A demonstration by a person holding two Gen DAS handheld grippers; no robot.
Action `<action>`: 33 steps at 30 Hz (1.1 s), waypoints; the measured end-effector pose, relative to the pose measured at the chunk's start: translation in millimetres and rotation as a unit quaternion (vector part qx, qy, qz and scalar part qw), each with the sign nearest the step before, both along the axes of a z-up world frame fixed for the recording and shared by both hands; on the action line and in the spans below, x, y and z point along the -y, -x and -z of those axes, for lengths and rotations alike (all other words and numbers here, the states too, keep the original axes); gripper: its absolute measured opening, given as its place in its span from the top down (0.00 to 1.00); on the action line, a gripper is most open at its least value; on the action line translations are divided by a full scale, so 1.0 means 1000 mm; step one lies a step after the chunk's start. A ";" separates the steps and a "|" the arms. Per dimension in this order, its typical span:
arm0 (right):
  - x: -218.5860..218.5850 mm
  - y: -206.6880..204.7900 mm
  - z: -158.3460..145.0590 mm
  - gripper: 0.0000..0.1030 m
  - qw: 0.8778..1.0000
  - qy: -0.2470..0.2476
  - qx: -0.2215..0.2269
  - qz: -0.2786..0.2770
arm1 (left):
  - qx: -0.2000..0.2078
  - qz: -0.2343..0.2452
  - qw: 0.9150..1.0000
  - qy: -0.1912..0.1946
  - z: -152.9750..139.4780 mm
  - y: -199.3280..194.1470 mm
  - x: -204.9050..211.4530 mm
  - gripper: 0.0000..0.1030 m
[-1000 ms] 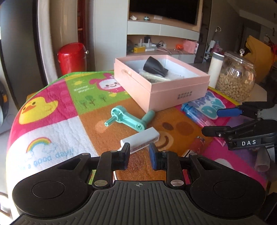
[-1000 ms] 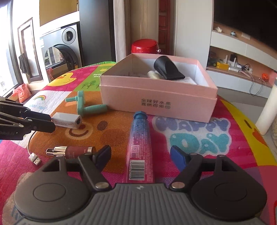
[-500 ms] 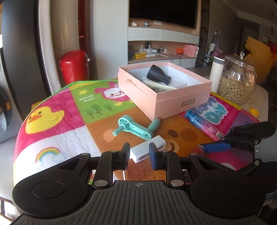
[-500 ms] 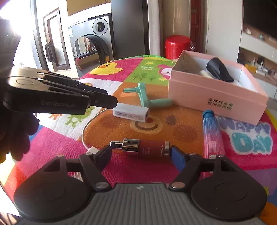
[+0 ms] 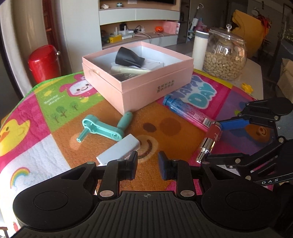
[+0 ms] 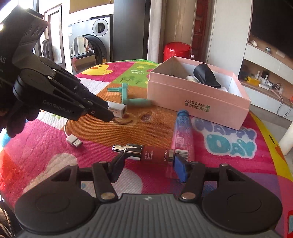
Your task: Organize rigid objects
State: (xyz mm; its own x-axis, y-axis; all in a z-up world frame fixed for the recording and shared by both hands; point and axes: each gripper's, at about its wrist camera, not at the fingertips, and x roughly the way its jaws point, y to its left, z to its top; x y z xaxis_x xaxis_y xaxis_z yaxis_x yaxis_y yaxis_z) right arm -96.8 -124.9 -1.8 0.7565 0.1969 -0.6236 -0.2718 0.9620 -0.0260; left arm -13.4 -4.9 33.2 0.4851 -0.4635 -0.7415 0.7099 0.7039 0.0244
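left tongs [image 5: 146,165]: apart, hiding white adapter's [image 5: 119,152] rear end
right tongs [image 6: 146,165]: clamped endwise on glossy red lip tube [image 6: 146,152]

Washing machine [image 6: 95,45], red bin [image 5: 44,62], wall shelves [image 5: 139,16]

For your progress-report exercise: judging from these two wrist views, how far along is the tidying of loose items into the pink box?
Done: the pink box already holds a black nozzle and a few pale items.
In hand: the right gripper brackets the red lip serum tube; contact is unclear. The left gripper is open beside the white adapter.
Left: the teal crank handle and blue-pink tube lie on the mat.
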 end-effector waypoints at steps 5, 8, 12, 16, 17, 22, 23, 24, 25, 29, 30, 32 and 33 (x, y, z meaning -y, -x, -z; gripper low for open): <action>0.009 0.008 0.005 0.43 1.000 -0.003 0.001 0.002 | 0.074 -0.020 0.997 -0.003 -0.015 0.001 0.003 0.73; 0.010 0.009 0.007 0.40 1.000 -0.008 0.006 0.003 | 0.054 -0.031 0.998 -0.018 -0.014 -0.014 -0.003 0.73; 0.010 0.009 0.010 0.32 1.000 -0.020 0.009 0.003 | 0.007 -0.052 0.999 0.008 -0.005 -0.026 -0.021 0.73; 0.005 0.013 0.013 0.29 1.000 -0.015 0.023 0.007 | 0.000 -0.042 0.999 0.018 -0.006 -0.014 -0.025 0.74; 0.005 0.013 0.014 0.29 1.000 -0.017 0.024 0.008 | 0.001 -0.036 0.999 0.016 -0.006 -0.010 -0.022 0.74; 0.004 0.013 0.015 0.28 0.999 -0.021 0.027 0.017 | 0.016 -0.038 0.999 -0.010 0.006 -0.002 -0.002 0.73; 0.003 0.014 0.015 0.27 0.999 -0.022 0.027 0.021 | 0.027 -0.044 0.998 -0.019 0.009 -0.002 0.002 0.74; 0.003 0.014 0.015 0.27 0.999 -0.022 0.027 0.025 | 0.039 -0.048 0.998 -0.022 0.010 -0.001 0.005 0.74; 0.002 0.015 0.015 0.27 0.999 -0.022 0.026 0.028 | 0.047 -0.046 0.998 -0.019 0.009 -0.001 0.006 0.74; 0.003 0.016 0.017 0.27 0.999 -0.027 0.027 0.032 | 0.057 -0.027 0.998 0.021 -0.010 -0.001 -0.002 0.74; 0.004 0.016 0.017 0.26 0.999 -0.028 0.027 0.033 | 0.063 -0.037 0.997 0.024 -0.013 -0.004 -0.005 0.74; 0.004 0.016 0.018 0.24 0.998 -0.029 0.028 0.037 | 0.053 -0.080 0.995 0.036 -0.014 -0.018 -0.016 0.74; 0.005 0.016 0.019 0.23 0.998 -0.031 0.028 0.038 | 0.036 -0.101 0.993 0.048 -0.011 -0.027 -0.024 0.74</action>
